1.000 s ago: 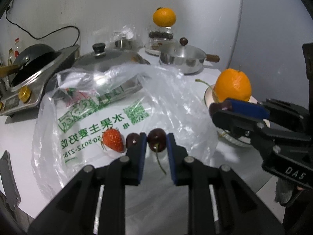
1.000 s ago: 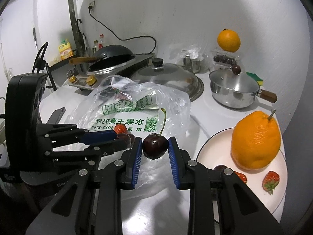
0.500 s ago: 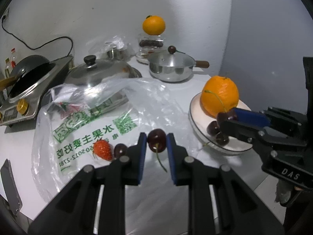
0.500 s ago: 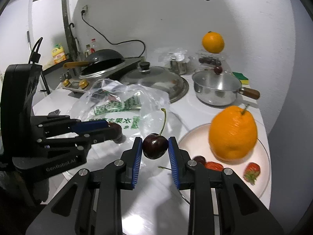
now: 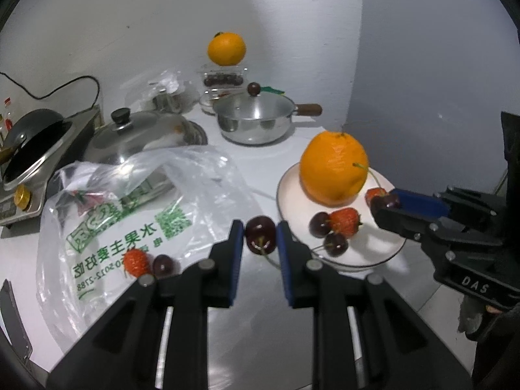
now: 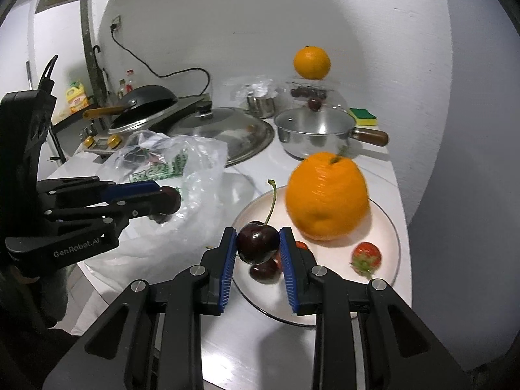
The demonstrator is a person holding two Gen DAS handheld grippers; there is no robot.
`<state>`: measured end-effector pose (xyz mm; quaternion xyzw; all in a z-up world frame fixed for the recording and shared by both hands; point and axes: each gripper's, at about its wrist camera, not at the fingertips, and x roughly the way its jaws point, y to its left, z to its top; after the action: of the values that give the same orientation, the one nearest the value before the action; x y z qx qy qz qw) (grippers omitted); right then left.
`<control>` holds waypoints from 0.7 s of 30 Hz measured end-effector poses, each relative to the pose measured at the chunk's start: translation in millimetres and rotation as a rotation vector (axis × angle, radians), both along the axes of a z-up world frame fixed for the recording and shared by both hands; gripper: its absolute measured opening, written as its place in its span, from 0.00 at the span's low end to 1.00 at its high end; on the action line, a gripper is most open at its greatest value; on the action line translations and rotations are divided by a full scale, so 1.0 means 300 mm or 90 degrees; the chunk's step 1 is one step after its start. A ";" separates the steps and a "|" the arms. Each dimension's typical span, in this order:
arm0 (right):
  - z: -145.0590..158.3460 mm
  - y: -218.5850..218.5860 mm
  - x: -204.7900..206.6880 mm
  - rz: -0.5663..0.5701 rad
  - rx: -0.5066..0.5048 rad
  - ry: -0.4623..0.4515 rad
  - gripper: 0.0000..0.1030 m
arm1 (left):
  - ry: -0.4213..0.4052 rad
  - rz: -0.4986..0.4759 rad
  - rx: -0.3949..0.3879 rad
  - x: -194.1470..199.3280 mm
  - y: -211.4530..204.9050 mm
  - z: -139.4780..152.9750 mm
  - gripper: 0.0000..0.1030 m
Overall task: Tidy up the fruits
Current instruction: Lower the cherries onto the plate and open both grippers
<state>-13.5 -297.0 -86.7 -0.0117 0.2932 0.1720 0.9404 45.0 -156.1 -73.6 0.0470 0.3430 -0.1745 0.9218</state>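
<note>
both grippers have swung away from the plastic bag [image 5: 136,214] toward the white plate [image 5: 289,182] since a second ago. the left gripper [image 5: 260,240] is clamped on a dark cherry [image 5: 260,238], and where that cherry hung over the printed bag before, it now hangs over bare counter just beside the plate's near-left rim, its stem trailing down. the right gripper [image 6: 258,243] is closed on its own cherry [image 6: 258,242], stem up; a second ago it was over the bag's edge with the plate off to the side, now it is over the plate's near-left part, above another cherry [image 6: 264,271] lying there.

the big orange [image 6: 326,196] sits on the plate toward its far side, a strawberry [image 6: 365,255] near its right rim; in the left view two cherries and a strawberry [image 5: 345,222] lie in front of the orange. on the bag a strawberry [image 5: 136,259] and a cherry [image 5: 162,264] remain, just beside each other.

the plate lies close to the counter's right edge [image 6: 404,260], with the wall corner behind it. between bag and plate runs a strip of bare counter [image 5: 260,175], and the near half of the plate has bare room to the right of the right gripper's cherry. at the counter's back stand a steel saucepan [image 5: 255,122] and a glass-lidded pan [image 5: 143,131], well apart from both grippers.
</note>
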 end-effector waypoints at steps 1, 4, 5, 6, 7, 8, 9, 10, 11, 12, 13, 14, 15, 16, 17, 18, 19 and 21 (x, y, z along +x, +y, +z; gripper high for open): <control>-0.001 -0.008 -0.003 -0.002 0.001 0.000 0.28 | 0.000 -0.002 0.000 -0.002 -0.006 0.001 0.21; -0.007 -0.031 -0.005 -0.009 0.003 0.001 0.28 | -0.001 -0.011 0.003 -0.007 -0.032 0.004 0.21; -0.009 -0.040 -0.006 -0.012 0.004 0.002 0.28 | -0.001 -0.013 0.004 -0.008 -0.040 0.004 0.21; -0.012 -0.048 -0.008 -0.014 0.006 0.002 0.28 | -0.001 -0.015 0.006 -0.009 -0.048 0.004 0.21; -0.015 -0.057 -0.008 -0.016 0.007 0.003 0.28 | -0.003 -0.017 0.007 -0.009 -0.054 0.003 0.21; -0.021 -0.067 -0.008 -0.019 0.009 0.005 0.28 | -0.009 -0.018 0.016 -0.005 -0.065 -0.004 0.21; -0.027 -0.073 -0.008 -0.021 0.010 0.007 0.28 | -0.008 -0.017 0.019 0.001 -0.068 -0.010 0.21; -0.032 -0.081 -0.010 -0.026 0.012 0.008 0.28 | 0.000 -0.014 0.015 0.009 -0.065 -0.018 0.21; -0.041 -0.094 -0.014 -0.032 0.020 0.008 0.28 | 0.006 -0.007 0.012 0.017 -0.057 -0.029 0.21; -0.049 -0.104 -0.017 -0.039 0.026 0.008 0.28 | 0.007 -0.004 0.022 0.029 -0.051 -0.046 0.21; -0.061 -0.112 -0.022 -0.049 0.028 0.004 0.28 | 0.009 0.001 0.031 0.040 -0.045 -0.060 0.21; -0.076 -0.118 -0.022 -0.053 0.042 0.001 0.28 | 0.015 0.013 0.031 0.058 -0.028 -0.081 0.21; -0.090 -0.123 -0.023 -0.045 0.057 0.001 0.28 | 0.019 0.017 0.032 0.066 -0.020 -0.093 0.21; -0.114 -0.128 -0.028 -0.023 0.074 -0.005 0.28 | 0.025 0.016 0.035 0.076 -0.013 -0.107 0.21; -0.136 -0.137 -0.031 -0.018 0.087 -0.015 0.28 | 0.022 0.008 0.042 0.085 -0.009 -0.120 0.21; -0.158 -0.146 -0.030 -0.021 0.100 -0.018 0.28 | 0.020 0.006 0.044 0.090 -0.006 -0.127 0.21; -0.187 -0.151 -0.012 -0.033 0.104 0.007 0.28 | 0.030 0.003 0.044 0.103 0.004 -0.138 0.21; -0.200 -0.147 -0.004 -0.044 0.095 0.012 0.28 | 0.045 -0.001 0.026 0.114 0.033 -0.147 0.21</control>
<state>-14.5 -341.1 -146.8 0.0702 0.2890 0.1608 0.9411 79.2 -146.2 -117.8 0.0602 0.3788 -0.1697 0.9078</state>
